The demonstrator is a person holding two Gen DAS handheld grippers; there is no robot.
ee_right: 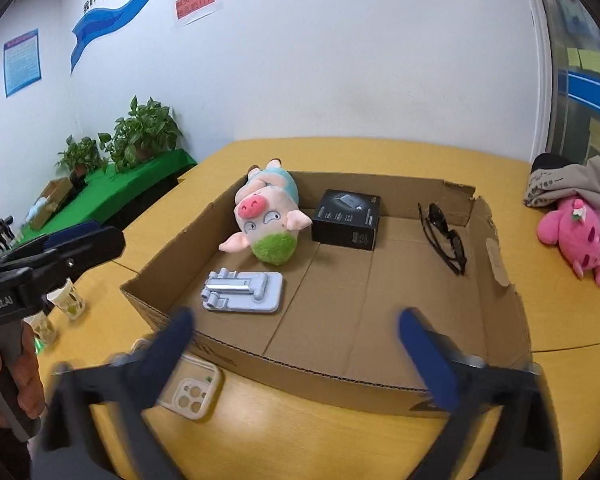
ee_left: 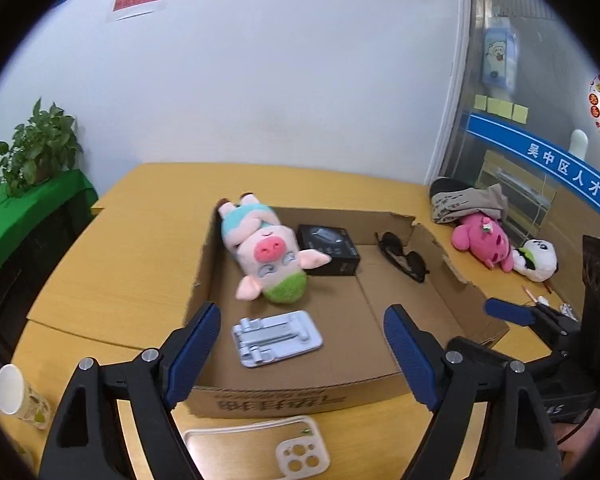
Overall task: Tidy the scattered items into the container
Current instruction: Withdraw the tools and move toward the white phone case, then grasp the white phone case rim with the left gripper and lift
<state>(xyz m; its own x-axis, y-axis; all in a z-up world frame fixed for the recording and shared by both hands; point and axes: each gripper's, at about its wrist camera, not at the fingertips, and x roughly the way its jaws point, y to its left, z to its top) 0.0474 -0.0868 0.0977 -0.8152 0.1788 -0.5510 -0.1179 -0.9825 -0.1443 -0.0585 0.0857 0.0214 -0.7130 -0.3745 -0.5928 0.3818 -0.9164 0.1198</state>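
Note:
A shallow cardboard box (ee_left: 300,396) (ee_right: 340,376) lies on the yellow table. Inside it are a pink pig plush (ee_left: 268,256) (ee_right: 268,216), a black carton (ee_left: 328,250) (ee_right: 346,220), dark sunglasses (ee_left: 402,256) (ee_right: 444,236) and a grey phone stand (ee_left: 276,336) (ee_right: 242,292). A clear phone case (ee_left: 260,448) (ee_right: 192,388) rests on the table in front of the box's near wall. My left gripper (ee_left: 304,356) hovers open over that near wall, holding nothing. My right gripper (ee_right: 300,344), blurred, is open and holds nothing above the box's front edge.
A pink plush (ee_left: 482,240) (ee_right: 576,232), a panda plush (ee_left: 538,258) and a grey garment (ee_left: 464,200) lie on the table right of the box. A paper cup (ee_left: 20,396) (ee_right: 66,300) stands at the left. Potted plants (ee_left: 36,148) sit on a green-covered bench.

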